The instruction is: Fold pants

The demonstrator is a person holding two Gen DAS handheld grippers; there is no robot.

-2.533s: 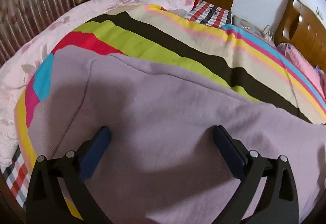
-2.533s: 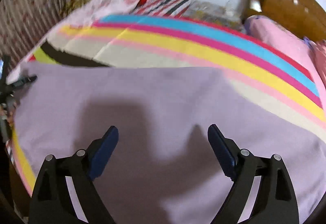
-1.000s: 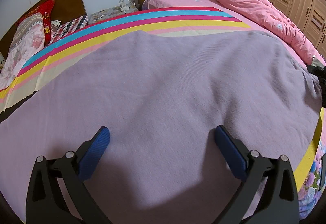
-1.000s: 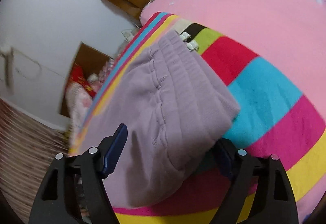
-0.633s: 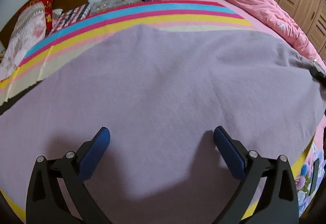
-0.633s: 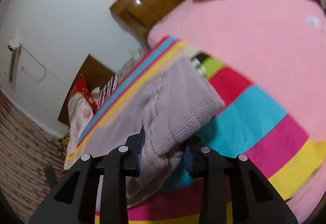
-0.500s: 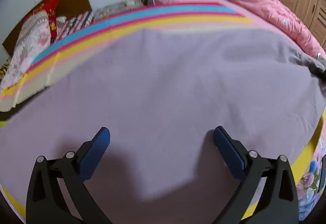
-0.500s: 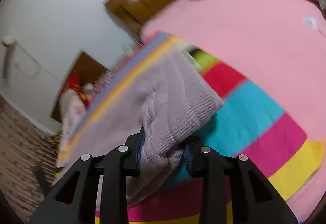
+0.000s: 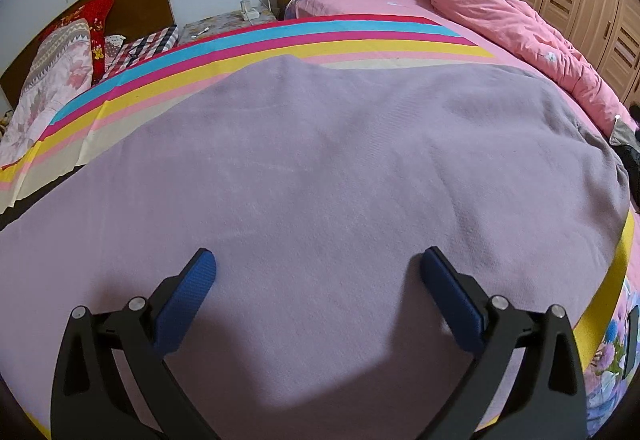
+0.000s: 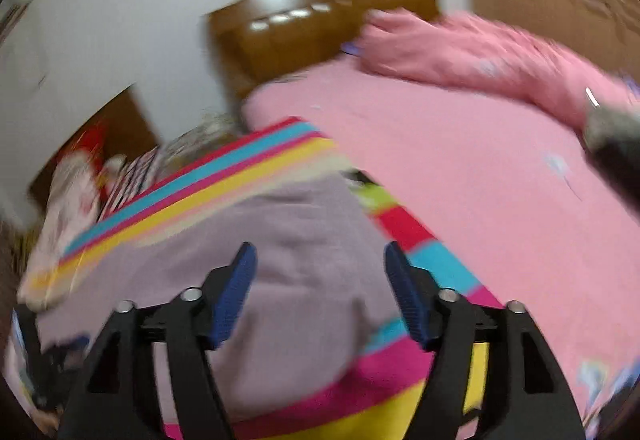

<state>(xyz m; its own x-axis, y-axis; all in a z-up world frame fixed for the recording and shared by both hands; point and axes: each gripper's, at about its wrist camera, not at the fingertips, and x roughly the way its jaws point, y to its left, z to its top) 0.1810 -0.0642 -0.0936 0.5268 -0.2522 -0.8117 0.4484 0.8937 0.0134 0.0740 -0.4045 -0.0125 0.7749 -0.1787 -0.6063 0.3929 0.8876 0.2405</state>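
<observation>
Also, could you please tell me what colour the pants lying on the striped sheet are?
The pants are a plain pale purple, lilac; the left wrist view shows them best.

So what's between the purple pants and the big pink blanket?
In the left wrist view, only stripes of the striped sheet and a bare pink sheet lie between the purple pants and pink blanket.

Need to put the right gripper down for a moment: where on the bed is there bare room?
Free: the pink sheet between the striped blanket and the bunched pink quilt. Also the stripes beyond the lilac pants. Crowded: pillows at the far left and the quilt side.
</observation>
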